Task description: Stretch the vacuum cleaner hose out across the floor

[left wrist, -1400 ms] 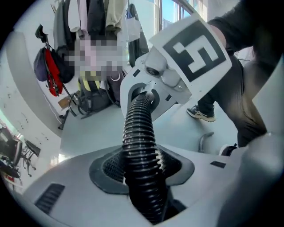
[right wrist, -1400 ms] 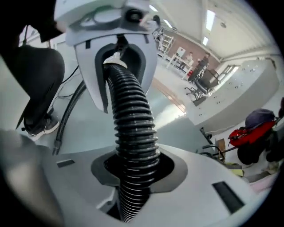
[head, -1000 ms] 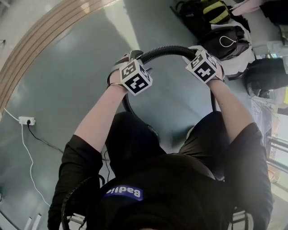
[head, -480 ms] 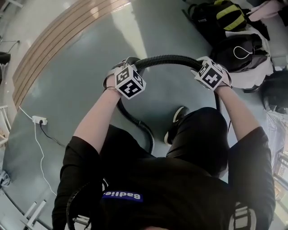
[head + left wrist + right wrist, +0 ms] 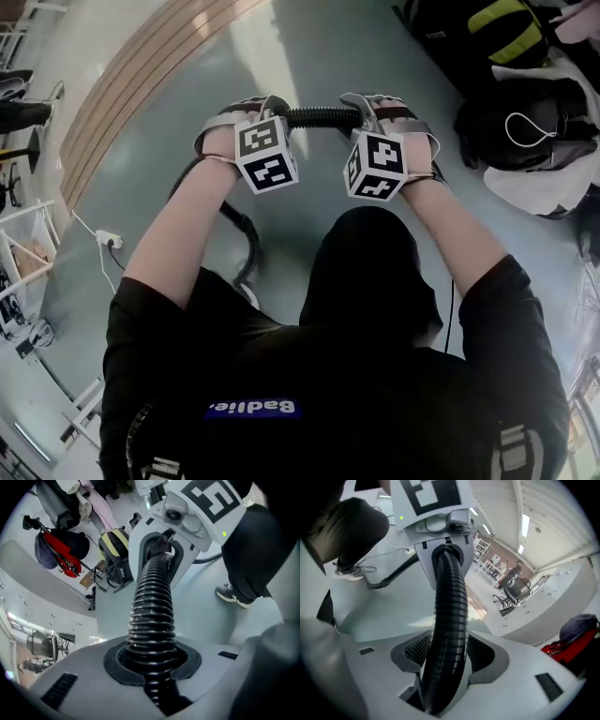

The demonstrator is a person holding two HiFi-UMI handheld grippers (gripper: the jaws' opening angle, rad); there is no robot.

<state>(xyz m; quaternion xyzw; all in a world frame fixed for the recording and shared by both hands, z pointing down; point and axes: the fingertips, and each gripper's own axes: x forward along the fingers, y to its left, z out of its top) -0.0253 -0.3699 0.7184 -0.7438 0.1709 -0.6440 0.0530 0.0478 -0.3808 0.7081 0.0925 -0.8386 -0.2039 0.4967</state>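
- Far left in the head view, a white power strip (image 5: 110, 240) lies on the grey floor (image 5: 187, 178). A band of wooden boards (image 5: 131, 94) runs slantwise above it.
- Next comes the left gripper (image 5: 275, 105), its marker cube (image 5: 267, 155) turned up toward the camera. It is clamped on the black ribbed vacuum cleaner hose (image 5: 323, 117).
- The left gripper view shows the dark pads (image 5: 115, 660) hugging the hose (image 5: 151, 616) on both sides. These jaws have just closed on it.
- Below the left hand, the hose drops away in a loose curve toward the floor, passing beside the person's leg (image 5: 370, 272).
- Between the two grippers runs a short, almost straight stretch of hose. It is held up off the floor in front of the person.
- The right gripper (image 5: 364, 101) sits close beside the left one, at the other end of that stretch.
- Its jaws stand spread and have just been opening.
- In the right gripper view, the hose (image 5: 449, 634) runs through the gap. The ribbed pads (image 5: 415, 651) show on either side and are not squeezing it.
- Far right, dark bags (image 5: 525, 127) and a black-and-yellow backpack (image 5: 506, 19) rest on the floor, well apart from the hose.
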